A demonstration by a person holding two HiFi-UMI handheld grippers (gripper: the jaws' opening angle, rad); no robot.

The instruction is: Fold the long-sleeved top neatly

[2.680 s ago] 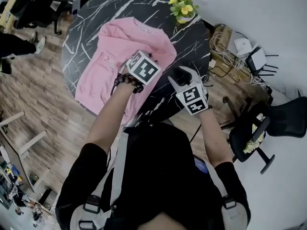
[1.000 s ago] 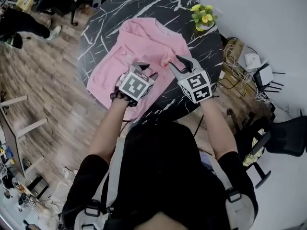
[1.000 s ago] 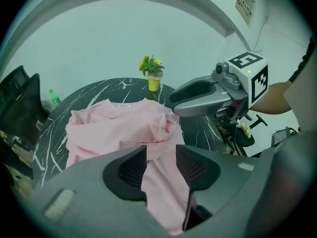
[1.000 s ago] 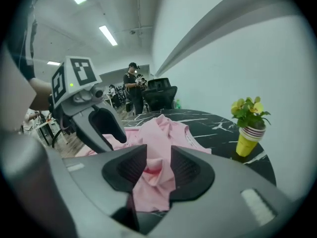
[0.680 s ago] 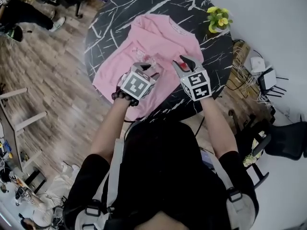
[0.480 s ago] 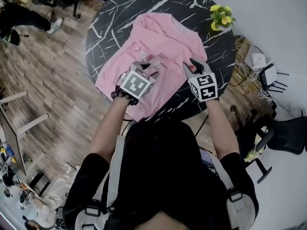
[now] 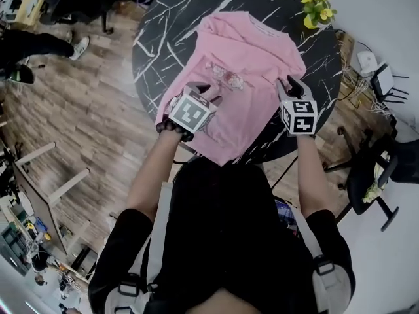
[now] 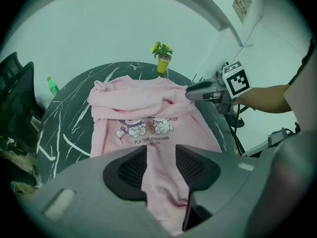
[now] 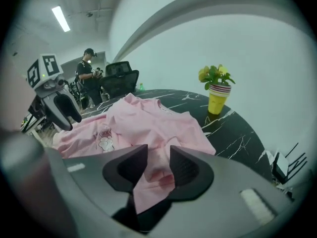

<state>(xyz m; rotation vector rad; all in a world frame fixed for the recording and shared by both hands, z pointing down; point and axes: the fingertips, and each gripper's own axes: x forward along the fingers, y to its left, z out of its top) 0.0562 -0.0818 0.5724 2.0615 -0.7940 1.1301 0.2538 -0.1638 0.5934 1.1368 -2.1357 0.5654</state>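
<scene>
Pink top past table's near edge

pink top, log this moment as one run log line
pink top: lying on black marble table | left gripper: shut on near hem | right gripper: shut on right edge

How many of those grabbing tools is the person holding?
2. The left tool grips the pink top near its printed front; the right tool grips its right-hand edge. None looks hidden.
</scene>
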